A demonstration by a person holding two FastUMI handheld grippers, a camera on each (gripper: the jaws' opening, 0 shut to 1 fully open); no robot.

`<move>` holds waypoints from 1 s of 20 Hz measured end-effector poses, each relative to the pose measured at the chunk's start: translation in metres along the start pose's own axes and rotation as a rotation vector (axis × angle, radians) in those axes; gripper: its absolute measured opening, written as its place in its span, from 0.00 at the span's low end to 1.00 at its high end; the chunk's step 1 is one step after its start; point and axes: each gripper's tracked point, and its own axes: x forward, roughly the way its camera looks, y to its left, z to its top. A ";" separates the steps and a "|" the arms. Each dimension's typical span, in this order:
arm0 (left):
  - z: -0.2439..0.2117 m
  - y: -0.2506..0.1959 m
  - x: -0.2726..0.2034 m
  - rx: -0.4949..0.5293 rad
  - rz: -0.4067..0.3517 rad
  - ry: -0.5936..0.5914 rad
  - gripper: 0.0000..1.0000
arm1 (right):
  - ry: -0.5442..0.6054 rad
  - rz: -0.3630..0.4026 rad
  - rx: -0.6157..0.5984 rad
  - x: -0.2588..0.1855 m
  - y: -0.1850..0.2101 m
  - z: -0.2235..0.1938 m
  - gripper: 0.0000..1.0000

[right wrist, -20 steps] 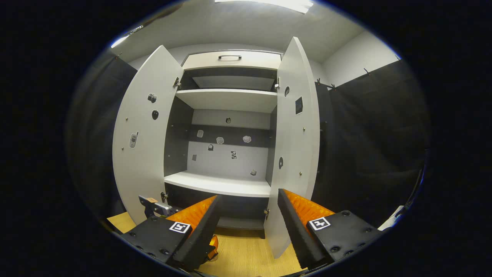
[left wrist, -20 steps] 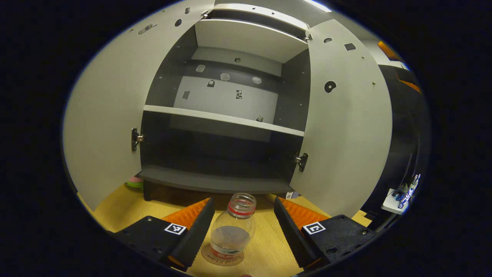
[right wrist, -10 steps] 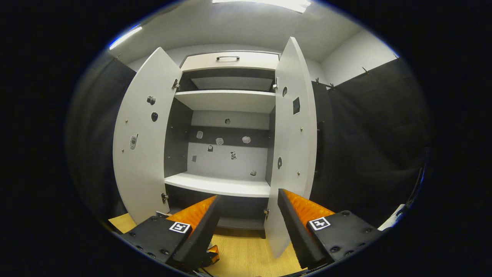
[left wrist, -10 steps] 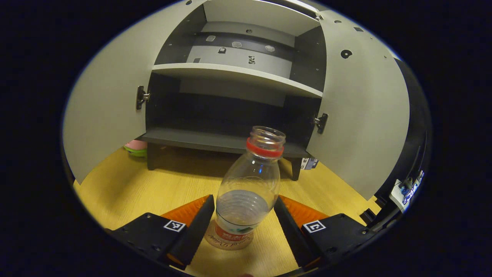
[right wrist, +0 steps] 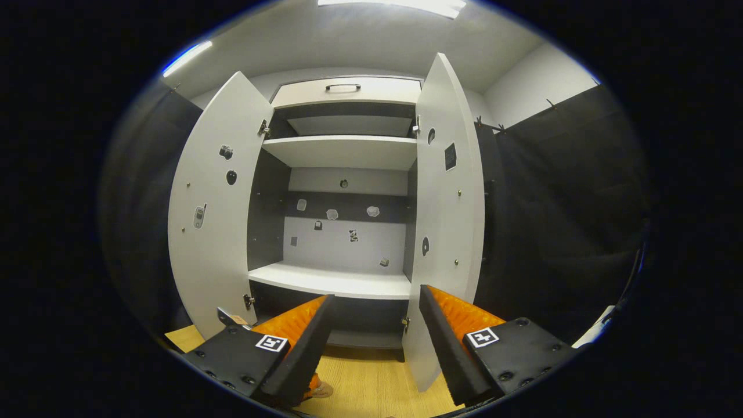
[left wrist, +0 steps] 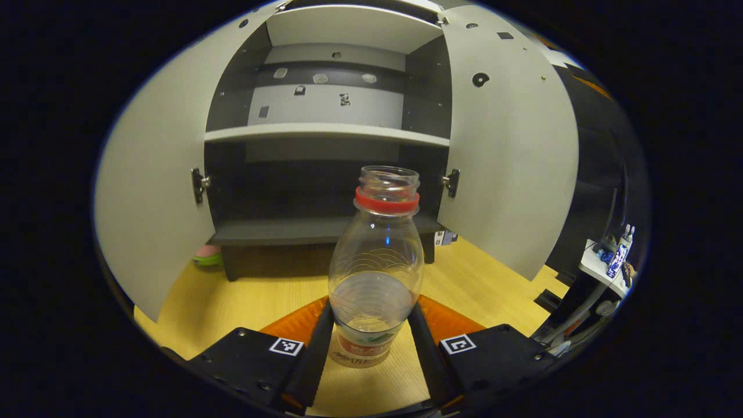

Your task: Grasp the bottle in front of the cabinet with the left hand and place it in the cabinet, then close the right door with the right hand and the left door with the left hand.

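Though my left gripper [left wrist: 370,348] has its two fingers pressed against the lower body of the bottle [left wrist: 375,273], at bottom centre of the left gripper view, I judge the hold a shaky one: the bottle is clear thin plastic, uncapped, with a little water in it, and it stands on the wooden floor [left wrist: 244,302] in front of the cabinet [left wrist: 325,232], so a hard squeeze could buckle it and a tilt on the lift could spill water out of the open neck. The grip sits low, near the label, which leaves the tall top free to tip. The bottom shelf [left wrist: 273,231] lies dark at mid-frame under the white shelf [left wrist: 325,133], and I could knock the neck on that shelf's edge going in. My right gripper [right wrist: 371,342] hangs with jaws apart and nothing between them, low in the right gripper view, close by the right door [right wrist: 444,232], which it might bump before time; the left door [right wrist: 212,215] stands wide at left
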 end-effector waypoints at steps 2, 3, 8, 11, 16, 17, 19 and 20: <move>0.037 -0.005 -0.021 -0.033 -0.034 -0.050 0.71 | 0.010 0.000 0.016 0.004 -0.002 -0.003 0.96; 0.057 -0.004 -0.028 -0.066 -0.039 -0.074 0.71 | 0.011 -0.004 0.024 0.005 -0.005 -0.003 0.96; 0.190 0.024 -0.058 -0.117 -0.014 -0.268 0.70 | -0.003 -0.055 0.036 0.005 -0.028 0.001 0.96; 0.264 0.040 -0.055 -0.129 -0.004 -0.323 0.71 | 0.000 -0.095 0.040 0.004 -0.045 0.000 0.96; 0.369 0.047 -0.010 -0.076 -0.018 -0.394 0.70 | 0.007 -0.166 0.049 -0.012 -0.074 -0.002 0.96; 0.387 0.039 0.007 -0.079 -0.061 -0.391 0.70 | 0.011 -0.186 0.050 -0.015 -0.081 -0.004 0.96; 0.402 0.030 0.049 -0.096 -0.103 -0.339 0.70 | 0.019 -0.221 0.053 -0.022 -0.096 -0.008 0.96; 0.404 0.031 0.071 -0.096 -0.105 -0.309 0.70 | 0.024 -0.237 0.056 -0.026 -0.102 -0.010 0.96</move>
